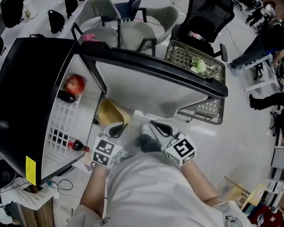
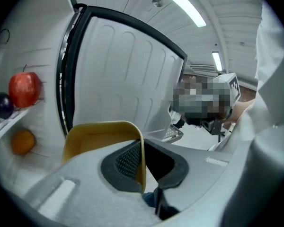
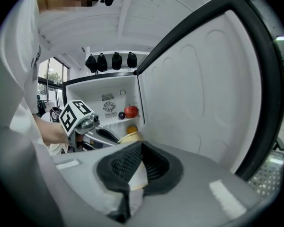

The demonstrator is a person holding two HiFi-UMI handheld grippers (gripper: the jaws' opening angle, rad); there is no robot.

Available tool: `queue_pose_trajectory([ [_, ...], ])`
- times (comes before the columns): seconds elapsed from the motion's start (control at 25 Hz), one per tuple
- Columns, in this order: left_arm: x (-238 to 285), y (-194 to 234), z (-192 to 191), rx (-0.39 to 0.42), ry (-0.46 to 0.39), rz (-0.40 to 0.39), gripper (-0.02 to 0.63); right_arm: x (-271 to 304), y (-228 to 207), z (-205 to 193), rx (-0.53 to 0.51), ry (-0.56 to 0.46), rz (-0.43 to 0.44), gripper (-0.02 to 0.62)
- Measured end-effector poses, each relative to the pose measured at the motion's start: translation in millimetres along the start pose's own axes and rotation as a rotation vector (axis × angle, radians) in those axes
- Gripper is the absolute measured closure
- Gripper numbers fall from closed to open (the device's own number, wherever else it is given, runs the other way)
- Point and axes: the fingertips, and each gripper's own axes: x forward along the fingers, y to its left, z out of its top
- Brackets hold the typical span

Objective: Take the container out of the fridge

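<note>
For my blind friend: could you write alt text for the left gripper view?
The left gripper clamps the rim of a yellow container before an open fridge door. An apple, dark fruit and orange sit inside at left.

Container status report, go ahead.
Left gripper shut on yellow container rim; right gripper shut on a pale edge, apparently the same. Container just outside the fridge mouth, beside the open door. Nothing in the way.

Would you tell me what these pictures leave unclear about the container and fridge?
The container: its inside is covered by the left gripper in that gripper's view, too small in the head view.
The dark fruit beside the apple: too small to name anywhere.
The bottle: label too small, head view.
</note>
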Motion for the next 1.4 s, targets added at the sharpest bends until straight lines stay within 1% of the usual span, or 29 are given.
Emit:
queue_pose_trajectory([
  [0.32,-9,-36,46,0.047,-0.124,-0.143,0.588,-21,-12,8,0.022,-0.056,-0.075,0.592],
  [0.56,-20,-48,82,0.037,-0.271,-0.203,0.588,-37,-16,22,0.015,-0.092,-0.109,0.592],
  [0.72,-27,-52,96,0.023,-0.341,-0.222,0.588,-47,-13,36,-0.004,-0.120,-0.121,0.592],
  [0.84,-31,-54,101,0.009,-0.372,-0.236,0.588,-53,-9,46,-0.012,-0.148,-0.122,0.592],
  [1.0,-33,-56,105,0.016,-0.391,-0.246,0.588,-58,-4,55,-0.039,-0.169,-0.115,0.592],
  [1.16,-38,-56,109,0.033,-0.405,-0.224,0.588,-64,0,61,-0.056,-0.195,-0.117,0.592],
  [1.4,-42,-55,110,0.037,-0.420,-0.214,0.588,-66,1,62,-0.037,-0.233,-0.123,0.592],
])
